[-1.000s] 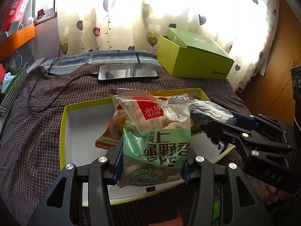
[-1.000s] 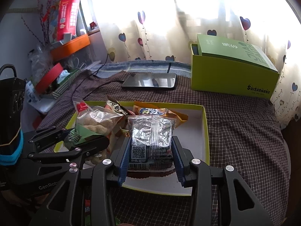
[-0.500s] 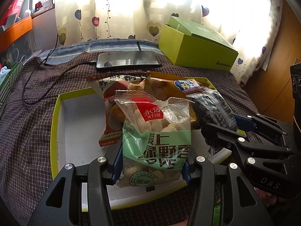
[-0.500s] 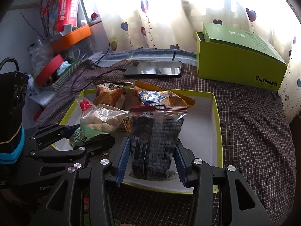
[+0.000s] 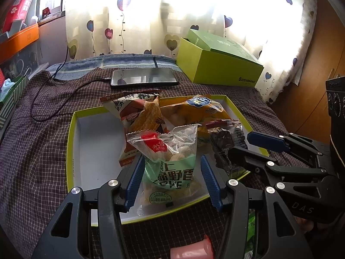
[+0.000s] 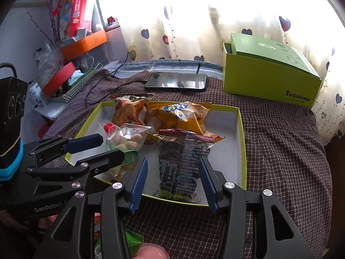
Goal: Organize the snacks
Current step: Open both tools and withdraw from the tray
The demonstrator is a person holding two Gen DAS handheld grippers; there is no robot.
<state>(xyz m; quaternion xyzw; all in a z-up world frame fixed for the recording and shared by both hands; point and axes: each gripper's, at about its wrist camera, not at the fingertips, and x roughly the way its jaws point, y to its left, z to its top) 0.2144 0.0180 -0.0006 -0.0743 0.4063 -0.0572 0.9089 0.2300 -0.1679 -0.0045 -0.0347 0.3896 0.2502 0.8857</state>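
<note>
A shallow tray (image 5: 73, 151) with a yellow-green rim lies on the checked cloth; it also shows in the right wrist view (image 6: 241, 142). My left gripper (image 5: 171, 179) is open around a green-and-clear snack bag (image 5: 170, 168) that rests in the tray's near edge. My right gripper (image 6: 172, 181) is open around a dark foil snack bag (image 6: 182, 161) standing in the tray. An orange bag (image 6: 179, 116) and a red-brown bag (image 6: 129, 110) lie at the tray's back.
A phone (image 5: 144, 78) with a cable lies behind the tray. A green box (image 6: 269, 75) stands at the back right. Shelves with clutter (image 6: 71, 64) are on the left. A pink object (image 5: 189, 249) and green packets lie below the grippers.
Both grippers have opened and let go of their bags, which now rest in the tray. Both grippers pulled back slightly.
</note>
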